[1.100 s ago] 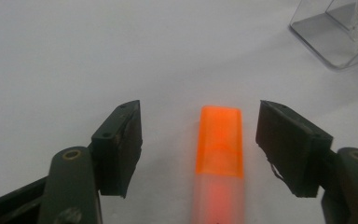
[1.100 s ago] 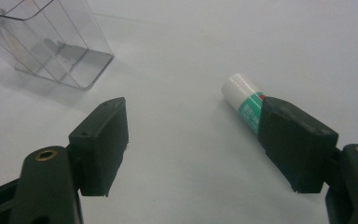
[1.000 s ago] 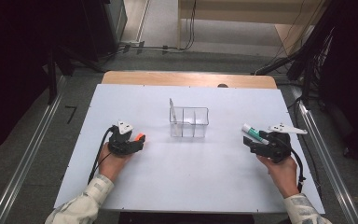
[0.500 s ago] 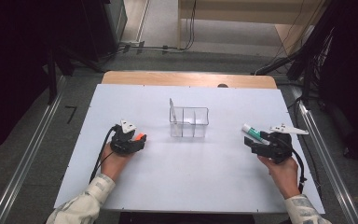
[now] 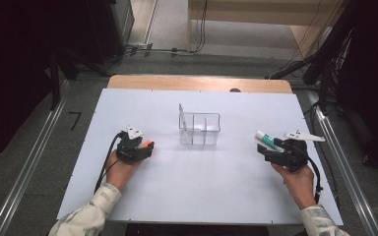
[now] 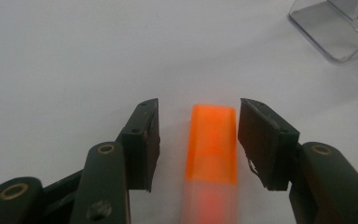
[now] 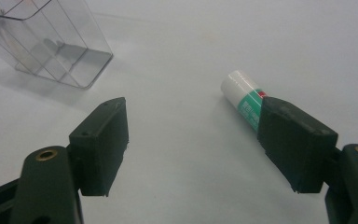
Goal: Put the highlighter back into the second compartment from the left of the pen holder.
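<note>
White tabletop (image 5: 202,196) is filling the scene, with dark floor lying around it. At left, the left gripper (image 6: 198,140) is sitting with jaws apart around one orange marker (image 6: 212,144), not clamping it. One clear divided organizer (image 5: 200,129) is standing mid-table. At right, the right gripper (image 7: 193,144) is gaping wide beside one green-and-white tube (image 7: 244,95); its label is proving unreadable.

A white table (image 5: 197,191) carries three things. A clear divided box (image 5: 200,129) stands ahead of both grippers, between them. An orange marker (image 6: 212,140) lies flat between the left gripper's (image 6: 198,135) parted jaws. A green-and-white tube (image 7: 245,98) lies just beside the right gripper's (image 7: 193,140) right jaw, partly behind it.
</note>
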Motion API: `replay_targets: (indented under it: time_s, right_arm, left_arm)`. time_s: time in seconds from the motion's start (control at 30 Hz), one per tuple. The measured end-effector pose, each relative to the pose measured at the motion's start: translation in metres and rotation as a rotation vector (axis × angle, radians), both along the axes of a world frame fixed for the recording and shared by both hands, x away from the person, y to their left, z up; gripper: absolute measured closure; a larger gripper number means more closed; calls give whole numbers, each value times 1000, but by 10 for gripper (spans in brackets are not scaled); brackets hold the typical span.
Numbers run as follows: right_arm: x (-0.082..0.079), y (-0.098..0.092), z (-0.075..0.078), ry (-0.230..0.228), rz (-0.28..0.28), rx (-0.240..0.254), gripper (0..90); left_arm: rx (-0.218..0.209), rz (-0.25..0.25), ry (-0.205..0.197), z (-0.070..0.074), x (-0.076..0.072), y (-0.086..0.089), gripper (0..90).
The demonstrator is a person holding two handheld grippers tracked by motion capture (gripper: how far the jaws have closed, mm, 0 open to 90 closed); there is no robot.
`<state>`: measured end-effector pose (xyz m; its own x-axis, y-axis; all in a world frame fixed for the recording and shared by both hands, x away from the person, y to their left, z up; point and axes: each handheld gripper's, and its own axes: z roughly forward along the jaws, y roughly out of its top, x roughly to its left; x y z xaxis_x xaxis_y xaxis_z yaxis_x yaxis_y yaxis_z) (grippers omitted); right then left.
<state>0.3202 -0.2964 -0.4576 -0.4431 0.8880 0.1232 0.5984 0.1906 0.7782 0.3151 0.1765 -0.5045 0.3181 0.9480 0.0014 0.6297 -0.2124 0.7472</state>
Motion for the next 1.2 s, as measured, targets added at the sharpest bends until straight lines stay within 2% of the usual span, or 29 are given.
replay_targets:
  time_s: [0.73, 1.03, 1.2]
  right_arm:
    - [0, 0, 0, 3, -4, 2, 235]
    - [0, 1, 0, 4, -5, 4, 235]
    - [1, 1, -1, 7, -2, 3, 235]
  left_arm:
    - [7, -10, 33, -3, 4, -3, 530]
    - [2, -18, 42, -3, 4, -3, 587]
    - [18, -25, 42, -3, 2, -6, 642]
